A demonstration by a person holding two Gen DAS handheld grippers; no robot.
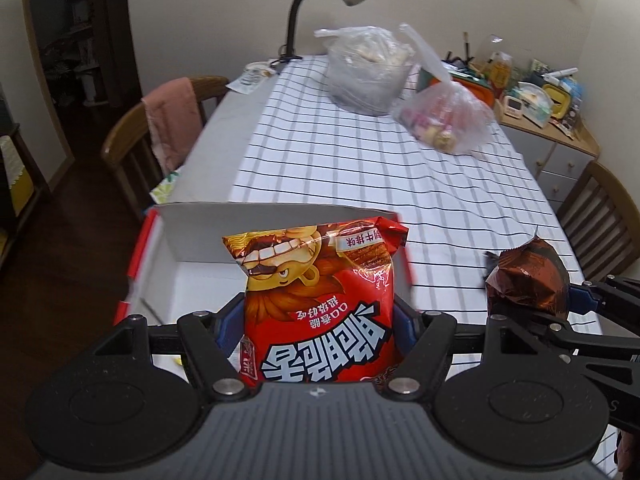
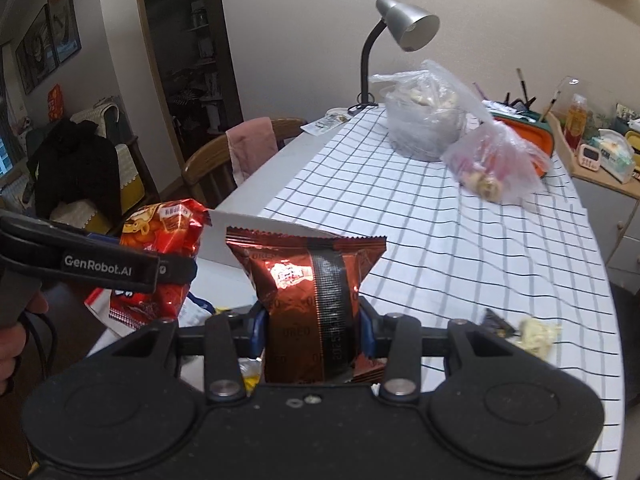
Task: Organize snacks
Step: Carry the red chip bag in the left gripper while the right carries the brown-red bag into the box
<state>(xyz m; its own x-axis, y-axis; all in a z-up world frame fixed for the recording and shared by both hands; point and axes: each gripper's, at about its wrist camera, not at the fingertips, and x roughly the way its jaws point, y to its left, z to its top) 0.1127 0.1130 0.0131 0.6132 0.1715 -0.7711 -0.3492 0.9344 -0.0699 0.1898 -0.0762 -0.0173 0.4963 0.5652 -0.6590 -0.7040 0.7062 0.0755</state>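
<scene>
We see the left gripper [image 1: 320, 328] clamped on a red crispy-noodle snack bag [image 1: 320, 288], jaws fairly wide, raised over the open white box [image 1: 248, 232] at the checked tablecloth's [image 1: 360, 160] near end. The right gripper [image 2: 314, 330], jaws narrower, grips a brown Oreo packet [image 2: 308, 300] just beside it.

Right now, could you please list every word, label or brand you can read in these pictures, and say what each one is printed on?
"GenRobot.AI": side of the left gripper.
"OREO": brown foil packet in the right gripper; it repeats faintly.
Large Chinese characters, upside down: red snack bag; its small white label is too small to read.
Labels on the sideboard clutter: too blurred to read.
</scene>
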